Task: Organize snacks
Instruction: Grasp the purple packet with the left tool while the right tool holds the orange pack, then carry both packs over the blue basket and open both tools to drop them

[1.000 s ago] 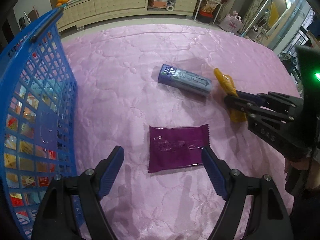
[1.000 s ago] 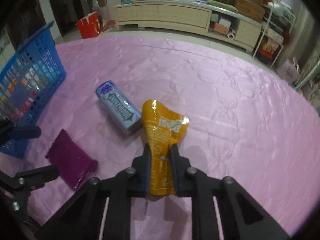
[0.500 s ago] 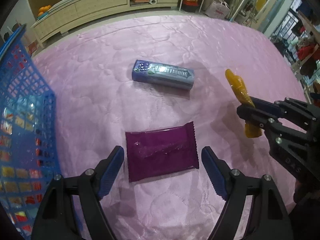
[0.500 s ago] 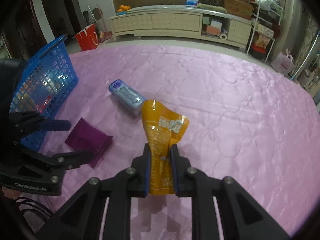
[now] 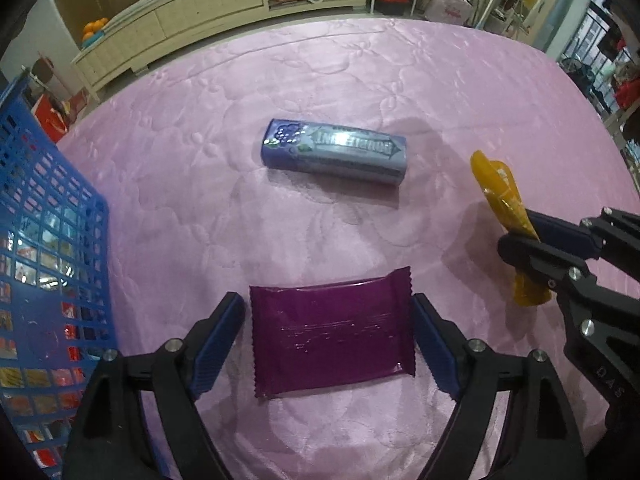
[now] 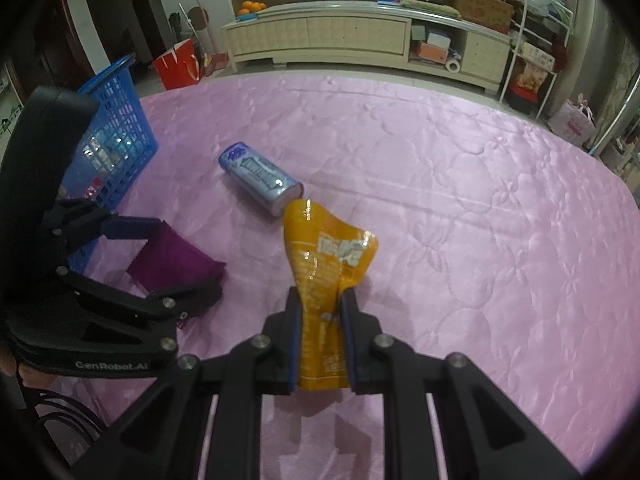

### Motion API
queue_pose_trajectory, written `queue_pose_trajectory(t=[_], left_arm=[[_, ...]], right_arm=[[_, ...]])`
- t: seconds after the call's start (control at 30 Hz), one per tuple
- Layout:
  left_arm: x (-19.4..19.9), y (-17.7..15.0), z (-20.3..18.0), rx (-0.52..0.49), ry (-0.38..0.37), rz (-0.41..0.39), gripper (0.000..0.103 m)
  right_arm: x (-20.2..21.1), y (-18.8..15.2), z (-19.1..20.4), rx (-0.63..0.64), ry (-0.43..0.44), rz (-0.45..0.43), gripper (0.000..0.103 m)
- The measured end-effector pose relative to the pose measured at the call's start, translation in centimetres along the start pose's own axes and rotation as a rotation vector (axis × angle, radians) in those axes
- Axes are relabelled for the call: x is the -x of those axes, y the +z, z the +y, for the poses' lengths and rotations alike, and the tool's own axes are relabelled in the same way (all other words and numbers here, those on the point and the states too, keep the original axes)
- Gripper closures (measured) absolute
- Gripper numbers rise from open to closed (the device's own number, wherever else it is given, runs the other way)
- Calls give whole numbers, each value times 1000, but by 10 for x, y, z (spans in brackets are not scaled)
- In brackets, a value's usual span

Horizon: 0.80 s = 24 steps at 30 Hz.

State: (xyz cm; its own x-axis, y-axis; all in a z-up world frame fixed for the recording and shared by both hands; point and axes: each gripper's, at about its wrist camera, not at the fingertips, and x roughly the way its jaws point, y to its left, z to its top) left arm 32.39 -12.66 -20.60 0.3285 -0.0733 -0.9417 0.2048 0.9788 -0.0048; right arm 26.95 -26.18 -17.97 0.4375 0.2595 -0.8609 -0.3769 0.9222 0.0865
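We take the purple packet as our landmark and go from left to right in the left wrist view. Far to its left stands the blue basket, with coloured packs visible through its grid wall. All these things rest on a pink quilted surface (it looks like a bed cover, but we cannot say for sure).

The left gripper is directly over the purple packet, pointing steeply down. Its fingers are wide apart and opening at this moment; the packet lies flat between them, one blue pad close to each short side, and neither pad presses on it. Behind the packet, a little further from us, lies the blue gum pack on its long side, well apart from the packet.

To the right of the purple packet we see the right gripper. Its fingers are closed tight on the orange pouch, gripping its lower part, so the crumpled top stands up above the pads. In the right wrist view the pouch top is just in front of the gum pack's near end.
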Motion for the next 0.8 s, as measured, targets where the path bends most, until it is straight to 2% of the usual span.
queue_pose_trajectory(t=[0.2, 0.27, 0.33, 0.43, 0.63, 0.8], left_arm=[[3, -8, 11, -2, -5, -2, 19], [5, -10, 11, 7, -8, 3, 28], [10, -13, 12, 13, -8, 9, 42], [14, -14, 12, 13, -9, 11, 51], [18, -17, 5, 33, -14, 2, 54], [48, -24, -2, 32, -31, -80, 54]], right_arm=[[1, 1, 1, 1, 19, -7, 81], [2, 1, 1, -3, 27, -7, 81], [1, 1, 1, -4, 32, -6, 81], [2, 1, 2, -8, 44, -6, 81], [4, 1, 4, -5, 58, 0, 81], [20, 4, 12, 19, 42, -19, 81]])
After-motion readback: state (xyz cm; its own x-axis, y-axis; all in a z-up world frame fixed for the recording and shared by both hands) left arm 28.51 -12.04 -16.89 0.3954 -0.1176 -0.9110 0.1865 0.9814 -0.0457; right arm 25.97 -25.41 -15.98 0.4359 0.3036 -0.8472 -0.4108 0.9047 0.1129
